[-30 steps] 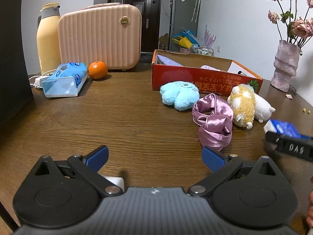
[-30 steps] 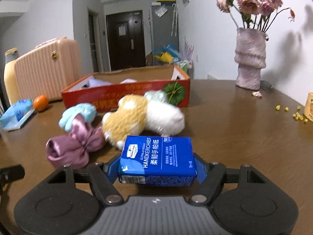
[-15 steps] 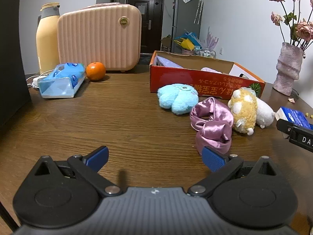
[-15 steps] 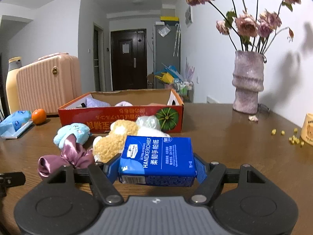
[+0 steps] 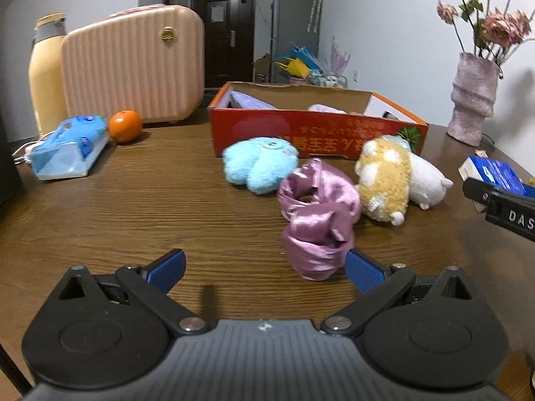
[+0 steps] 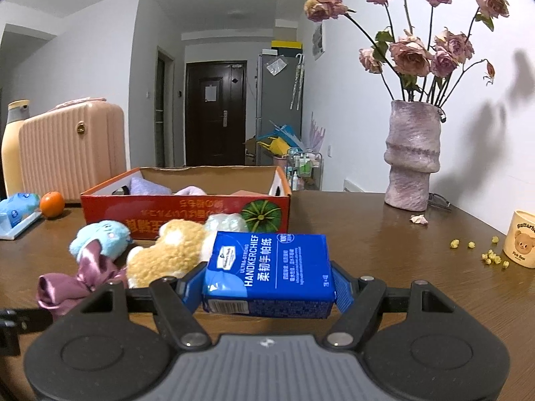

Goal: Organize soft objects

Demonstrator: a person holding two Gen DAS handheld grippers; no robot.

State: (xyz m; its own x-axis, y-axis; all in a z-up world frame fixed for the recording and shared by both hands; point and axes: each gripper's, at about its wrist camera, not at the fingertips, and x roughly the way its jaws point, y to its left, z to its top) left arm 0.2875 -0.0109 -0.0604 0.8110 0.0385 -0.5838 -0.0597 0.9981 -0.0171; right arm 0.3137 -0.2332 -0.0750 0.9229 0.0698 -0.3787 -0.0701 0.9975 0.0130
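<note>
Clamping glossy blue boxy tissue pack (image 6: 269, 274), right gripper (image 6: 267, 287) jaws, left gripper (image 5: 264, 269) jaws apart, crumpled satin scrunchie (image 5: 317, 217) near.

both wrist views sit low over the counter (image 5: 133, 207), facing the red box (image 5: 317, 133) (image 6: 184, 207); both share the plush toys.

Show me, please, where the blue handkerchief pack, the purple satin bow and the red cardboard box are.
blue handkerchief pack (image 6: 272, 260): right wrist view, printed top face.
purple satin bow (image 5: 317, 220): left wrist view, its folded middle.
red cardboard box (image 5: 301, 135): left wrist view, front wall.
</note>
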